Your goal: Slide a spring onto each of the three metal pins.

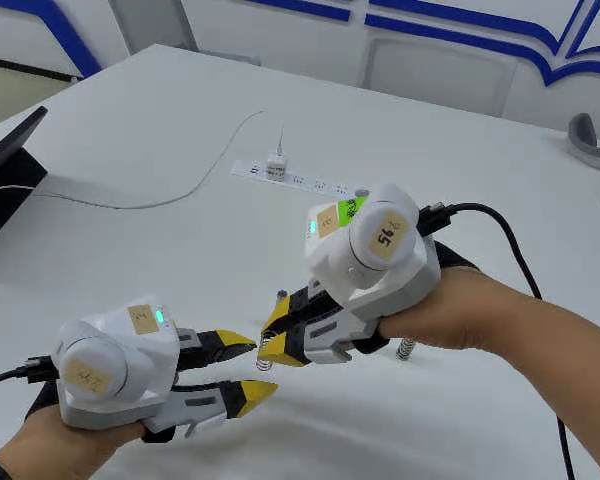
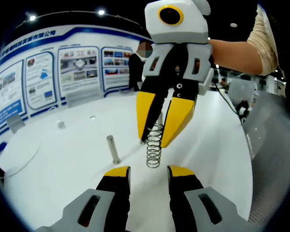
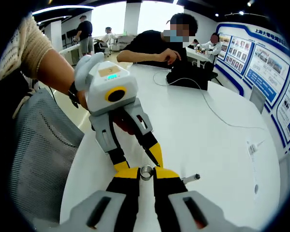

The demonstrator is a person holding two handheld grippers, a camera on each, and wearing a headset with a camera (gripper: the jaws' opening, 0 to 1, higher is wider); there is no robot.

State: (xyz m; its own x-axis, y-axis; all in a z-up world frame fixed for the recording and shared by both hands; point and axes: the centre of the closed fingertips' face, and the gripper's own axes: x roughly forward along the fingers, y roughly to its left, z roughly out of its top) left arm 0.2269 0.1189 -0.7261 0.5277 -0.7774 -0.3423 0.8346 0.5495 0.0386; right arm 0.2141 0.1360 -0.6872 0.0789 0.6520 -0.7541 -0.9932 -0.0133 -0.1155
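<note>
Looking down in the head view, the right gripper (image 1: 270, 346) clamps an upright spring (image 1: 265, 357); the left gripper (image 1: 256, 367) gapes alongside. In the left gripper view, a standing pin (image 2: 113, 150) lies just left of the spring. In the right gripper view, it lies right.

We find the counter (image 1: 180, 150) smooth and white, with a faint sheen. The spring (image 2: 154, 145) is bare, shiny metal wire, and the pin (image 2: 113, 150) is polished metal catching a bright highlight. The left tool (image 1: 257, 368) and the right tool (image 1: 274, 338) have glossy white plastic shells, matt black arms, smooth yellow tips and tan paper labels. The chair (image 3: 38, 145) back is grey mesh cloth. The sleeve (image 3: 14, 46) is a coarse cream knit.
</note>
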